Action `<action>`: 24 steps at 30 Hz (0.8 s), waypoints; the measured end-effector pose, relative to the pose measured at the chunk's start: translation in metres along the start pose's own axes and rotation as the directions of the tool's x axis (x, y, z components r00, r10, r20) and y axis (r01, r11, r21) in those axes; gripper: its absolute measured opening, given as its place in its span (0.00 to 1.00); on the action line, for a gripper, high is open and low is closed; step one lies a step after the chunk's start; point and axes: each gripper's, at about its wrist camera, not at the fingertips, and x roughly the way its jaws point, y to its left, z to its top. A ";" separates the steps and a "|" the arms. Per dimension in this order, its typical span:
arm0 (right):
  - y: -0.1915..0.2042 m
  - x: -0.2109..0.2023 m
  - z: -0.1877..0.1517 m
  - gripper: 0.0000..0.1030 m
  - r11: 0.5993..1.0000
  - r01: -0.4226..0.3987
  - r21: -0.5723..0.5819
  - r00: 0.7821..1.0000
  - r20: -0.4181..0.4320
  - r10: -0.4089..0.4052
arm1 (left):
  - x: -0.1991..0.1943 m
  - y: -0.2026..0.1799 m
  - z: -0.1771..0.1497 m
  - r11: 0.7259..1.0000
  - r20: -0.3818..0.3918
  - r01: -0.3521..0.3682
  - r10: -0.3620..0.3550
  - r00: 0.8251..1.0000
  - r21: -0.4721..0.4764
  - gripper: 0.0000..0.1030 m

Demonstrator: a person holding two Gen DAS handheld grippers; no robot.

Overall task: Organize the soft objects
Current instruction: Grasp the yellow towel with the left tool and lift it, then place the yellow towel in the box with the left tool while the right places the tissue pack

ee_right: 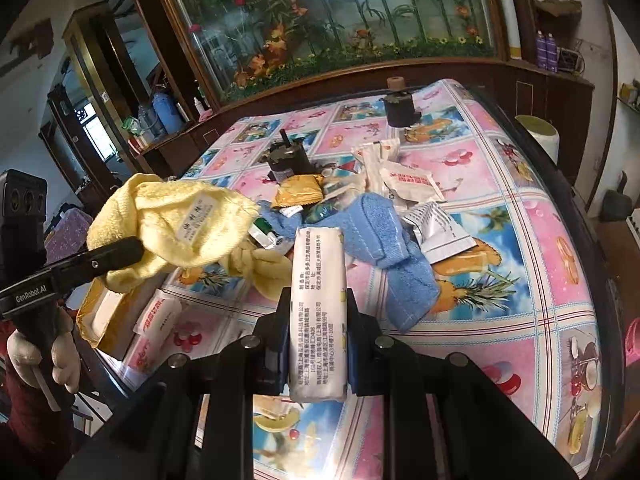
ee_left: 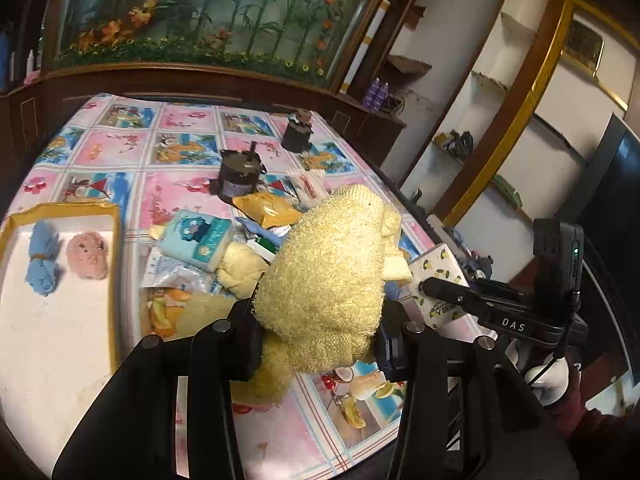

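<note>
Left gripper [ee_left: 316, 336] is clenching the yellow towel [ee_left: 332, 276], which is hanging bunched between the jaws, raised off the patterned tablecloth [ee_left: 280, 432]. Right gripper [ee_right: 318, 340] is pinching a slim white tissue pack [ee_right: 318, 312] edge-on, also lifted clear of the cloth.

Cardboard tray [ee_left: 60, 214] is sitting at the left of the table, already holding a blue bundled cloth [ee_left: 42, 260] and a pink plush [ee_left: 88, 254]. Judging by that, the tray is serving as the drop spot for soft things.

Clutter in the middle is still waiting: a blue towel [ee_right: 384, 240], a second pale yellow cloth [ee_right: 264, 268], a blue-printed tissue pack [ee_left: 196, 240], foil sachets [ee_right: 436, 232], an orange packet [ee_right: 298, 192], two dark motor-like parts [ee_left: 240, 176].

Risks, as I'm reading them:
- Towel tail is dangling below the left jaws; carried low, it could be dragging sachets along or snagging the tray rim
- Grip on the towel is taking only a fold; the rest could be slipping out under its own weight
- Tissue pack is held by its narrow faces and squashing; it could be pivoting or sliding out
- Both grippers are working close together, so a clash is possible on the way to the tray
</note>
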 end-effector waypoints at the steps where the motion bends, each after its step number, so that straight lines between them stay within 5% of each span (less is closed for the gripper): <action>1: 0.006 0.000 0.003 0.20 1.000 -0.021 -0.007 1.000 -0.001 0.021 | -0.012 0.005 0.001 1.000 0.019 -0.010 0.010 1.000 -0.009 0.42; 5: 0.037 0.005 0.017 0.20 0.993 -0.109 -0.040 0.994 -0.013 0.109 | -0.062 0.039 0.007 0.993 0.087 -0.100 0.106 0.991 -0.065 0.42; 9: 0.076 0.026 0.033 0.20 0.972 -0.225 -0.067 0.974 -0.052 0.222 | -0.089 0.084 0.010 0.958 0.089 -0.255 0.267 0.960 -0.130 0.42; 13: 0.122 0.063 0.044 0.20 0.948 -0.305 -0.095 0.949 -0.114 0.294 | -0.084 0.132 0.008 0.892 0.029 -0.418 0.429 0.903 -0.175 0.42; 20: 0.211 0.145 0.053 0.20 0.907 -0.394 -0.151 0.902 -0.253 0.350 | -0.036 0.211 0.008 0.818 -0.117 -0.522 0.510 0.852 -0.242 0.42; 24: 0.240 0.187 0.053 0.20 0.901 -0.401 -0.165 0.888 -0.314 0.337 | -0.014 0.239 0.010 0.799 -0.164 -0.540 0.514 0.842 -0.265 0.44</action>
